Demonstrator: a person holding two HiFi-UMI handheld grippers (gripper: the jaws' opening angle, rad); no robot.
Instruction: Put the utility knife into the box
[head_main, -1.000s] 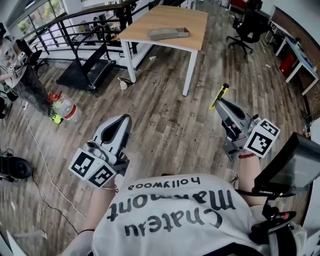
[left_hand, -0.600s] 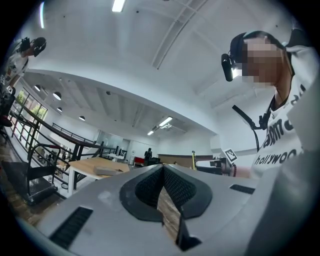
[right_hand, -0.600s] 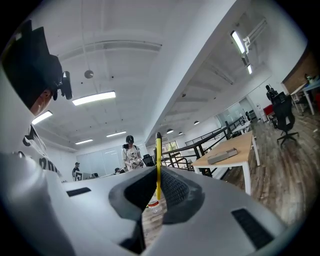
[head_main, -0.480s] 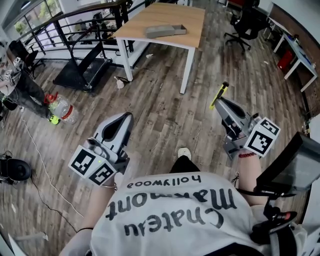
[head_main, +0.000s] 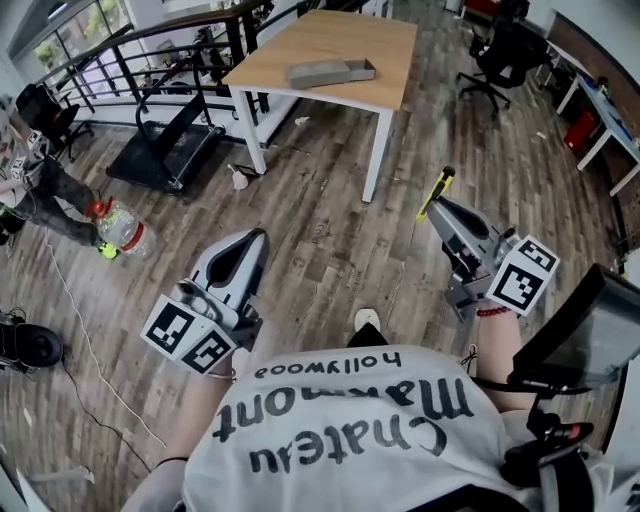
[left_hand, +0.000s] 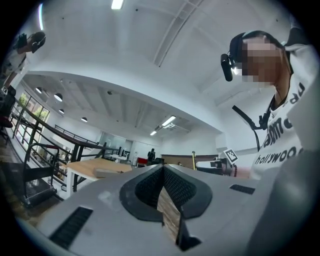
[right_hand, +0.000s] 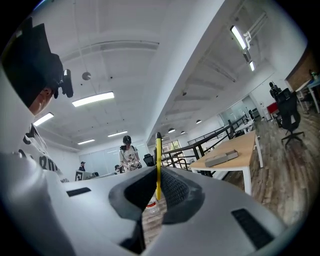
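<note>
I'm holding the slim yellow utility knife clamped in my right tool, left tool closed empty; reaching the flat grey box on the wooden bench comes next.

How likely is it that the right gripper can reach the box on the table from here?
Probably not from here. The right gripper, shut on the utility knife, hangs over open floor, and the box sits on the table well beyond it. No obstacle shows between them, so walking closer should do.

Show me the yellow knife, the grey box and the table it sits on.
utility knife (head_main: 436, 196), head view, yellow handle's middle.
box (head_main: 320, 72), head view, grey top.
table (head_main: 345, 35), head view, bare wooden top.
</note>
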